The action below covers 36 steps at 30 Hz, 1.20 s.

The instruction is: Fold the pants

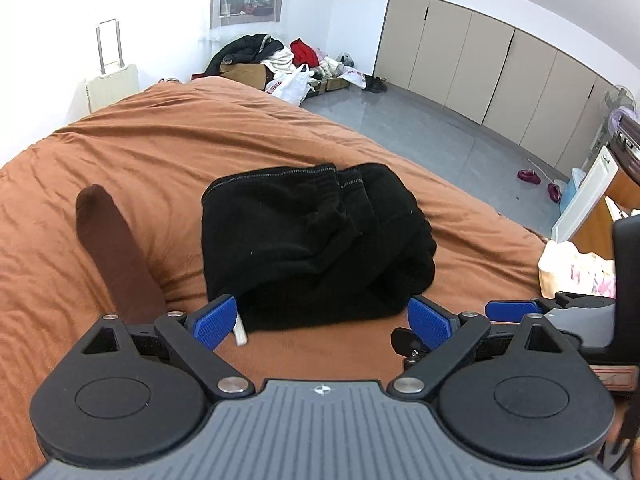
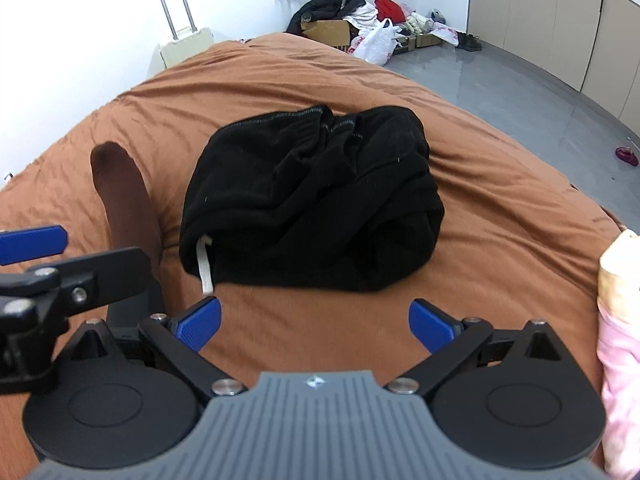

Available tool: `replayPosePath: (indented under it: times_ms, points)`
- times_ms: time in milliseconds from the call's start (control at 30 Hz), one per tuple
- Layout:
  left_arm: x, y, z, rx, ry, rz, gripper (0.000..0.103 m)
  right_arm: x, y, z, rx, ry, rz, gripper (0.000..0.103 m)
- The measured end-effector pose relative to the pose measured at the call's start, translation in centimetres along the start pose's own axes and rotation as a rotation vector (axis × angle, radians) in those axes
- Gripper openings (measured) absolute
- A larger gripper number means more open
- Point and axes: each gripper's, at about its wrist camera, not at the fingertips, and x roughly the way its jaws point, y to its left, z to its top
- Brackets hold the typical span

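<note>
Black fleece pants point(image 2: 312, 200), folded into a thick, rumpled bundle, centre of the frame in both views, lying on a rust-orange bed cover point(image 2: 500, 240); a white drawstring point(image 2: 204, 268) hangs from the bundle's lower left edge onto the cover. Dark brown sock-like cloth piece point(image 2: 120, 196), elongated, lying on the cover just left of the bundle, apart from it. Right gripper point(image 2: 316, 324), black frame with blue pads, bottom of the right wrist view: jaws spread wide, nothing between them, short of the bundle's near edge. Left gripper point(image 1: 320, 320), same build, bottom of the left wrist view: jaws spread, empty, its left pad close beside the drawstring end. Pale pink and cream cloth point(image 2: 620, 320) at the right edge. Upper centre, on the grey floor beyond the bed: open brown cardboard box point(image 2: 328, 30) heaped over with dark and white clothing, a red garment point(image 2: 388, 6) behind, a white plastic bag point(image 2: 376, 42) in front; its contents cannot be told. Cream hard-shell suitcase point(image 2: 184, 46), handle raised, upper left. Beige cupboard doors point(image 1: 500, 64), shut, upper right.
</note>
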Motion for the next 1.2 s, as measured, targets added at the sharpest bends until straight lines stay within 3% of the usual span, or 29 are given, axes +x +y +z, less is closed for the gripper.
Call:
replayPosePath:
  times_ms: [200,333,467,567,800,1200]
  points:
    - [-5.8,-0.7,-0.5,0.025,-0.049,0.009,0.103,-3.0,1.0,-1.3,-0.010,-0.012,-0.010,0.096]
    - [-9.4,-1.7,1.0,0.052,-0.099,0.015,0.103,-4.7,1.2,0.3,-0.041,-0.052,-0.007,0.098]
    - [-10.1,-1.7,2.4,0.059,-0.134,0.055,0.103,-4.1,1.5,2.4,-0.061,-0.065,0.031,0.098]
    - [-8.5,-1.1,2.9,0.065,-0.141,0.092,0.103,-2.7,2.0,2.8,-0.093,-0.070,0.055,0.098]
    - [-2.0,0.8,3.5,0.074,-0.063,0.113,0.103,2.2,3.0,2.9,-0.141,-0.021,0.045,0.098]
    - [5.1,1.7,2.7,0.075,0.016,0.115,0.103,7.0,-0.7,3.3,-0.061,0.013,0.017,0.098]
